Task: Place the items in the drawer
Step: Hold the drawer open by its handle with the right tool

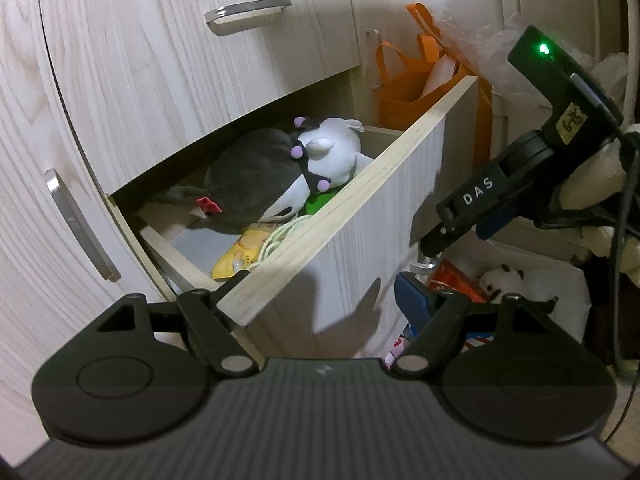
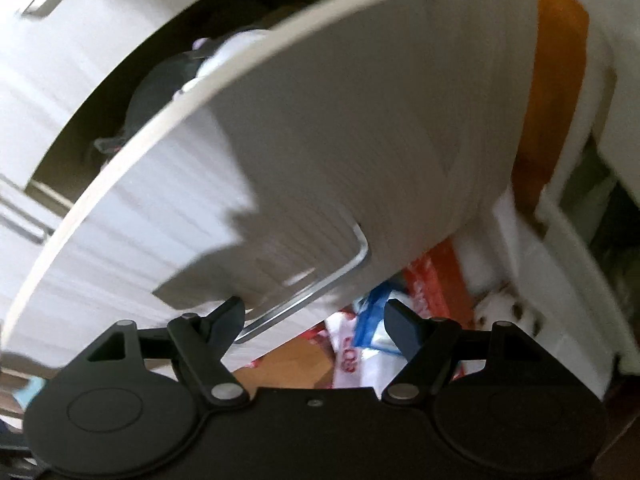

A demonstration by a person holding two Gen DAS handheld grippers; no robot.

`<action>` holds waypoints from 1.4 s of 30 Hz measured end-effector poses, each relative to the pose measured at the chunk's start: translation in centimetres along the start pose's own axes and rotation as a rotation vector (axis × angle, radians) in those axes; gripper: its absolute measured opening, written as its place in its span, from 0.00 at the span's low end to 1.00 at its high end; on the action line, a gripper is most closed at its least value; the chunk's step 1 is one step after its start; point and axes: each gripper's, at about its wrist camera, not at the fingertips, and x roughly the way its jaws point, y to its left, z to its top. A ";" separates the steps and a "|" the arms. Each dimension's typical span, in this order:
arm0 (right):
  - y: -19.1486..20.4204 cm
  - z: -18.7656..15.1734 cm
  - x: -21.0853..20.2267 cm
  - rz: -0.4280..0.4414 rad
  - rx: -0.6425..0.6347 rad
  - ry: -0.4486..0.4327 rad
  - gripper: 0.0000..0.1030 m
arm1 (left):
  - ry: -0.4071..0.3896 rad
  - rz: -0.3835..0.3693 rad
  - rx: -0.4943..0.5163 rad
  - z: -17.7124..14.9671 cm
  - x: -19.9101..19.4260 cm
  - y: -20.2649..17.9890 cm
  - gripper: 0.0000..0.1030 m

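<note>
The pale wood drawer [image 1: 360, 240] stands pulled out. Inside lie a dark plush toy [image 1: 248, 176], a white plush toy [image 1: 340, 148], a yellow packet [image 1: 236, 258] and a coiled cord [image 1: 280, 236]. My left gripper [image 1: 322, 286] is open, its jaws straddling the near corner of the drawer front without pressing it. My right gripper [image 2: 316, 316] is open just below the drawer front [image 2: 320, 140], with the silver handle [image 2: 352, 264] lying between its jaws, untouched. In the left wrist view its black finger [image 1: 476, 194] reaches down beside the drawer. The right wrist view is blurred.
An orange bag [image 1: 404, 92] stands behind the drawer. On the floor to the right a white bag [image 1: 560, 292] holds a small white plush [image 1: 500, 280] and red packets [image 1: 452, 280]. A shut drawer with a handle [image 1: 248, 12] sits above; a cupboard door handle [image 1: 80, 224] is at the left.
</note>
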 end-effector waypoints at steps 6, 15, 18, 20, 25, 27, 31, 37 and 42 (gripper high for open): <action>2.4 -0.1 -1.6 -0.096 -0.167 -0.016 0.60 | -0.009 0.013 0.018 -0.3 -0.1 -0.3 0.73; -3.8 2.4 -0.9 0.122 0.214 0.135 0.48 | 0.024 -0.055 0.082 0.8 1.1 0.4 0.74; -5.1 1.8 -0.7 0.178 0.232 0.128 0.47 | -0.003 -0.112 0.040 0.5 0.4 1.0 0.74; -5.6 1.5 -0.7 0.200 0.238 0.122 0.47 | -0.004 -0.101 0.061 0.4 0.4 0.6 0.74; -5.3 1.0 -1.1 0.180 0.192 0.095 0.45 | -0.007 -0.094 0.075 0.4 0.6 0.5 0.74; -5.0 1.1 -1.4 0.160 0.170 0.096 0.45 | -0.007 -0.104 0.076 0.4 0.6 0.5 0.74; -4.5 1.7 -1.7 0.125 0.101 0.124 0.45 | -0.001 -0.110 0.119 0.3 0.7 0.4 0.74; -3.4 2.2 -2.5 0.084 0.018 0.170 0.44 | -0.012 -0.135 0.123 0.2 0.8 0.8 0.74; -4.6 2.1 -3.8 0.040 0.058 0.116 0.41 | 0.019 -0.155 0.120 0.7 1.2 1.1 0.76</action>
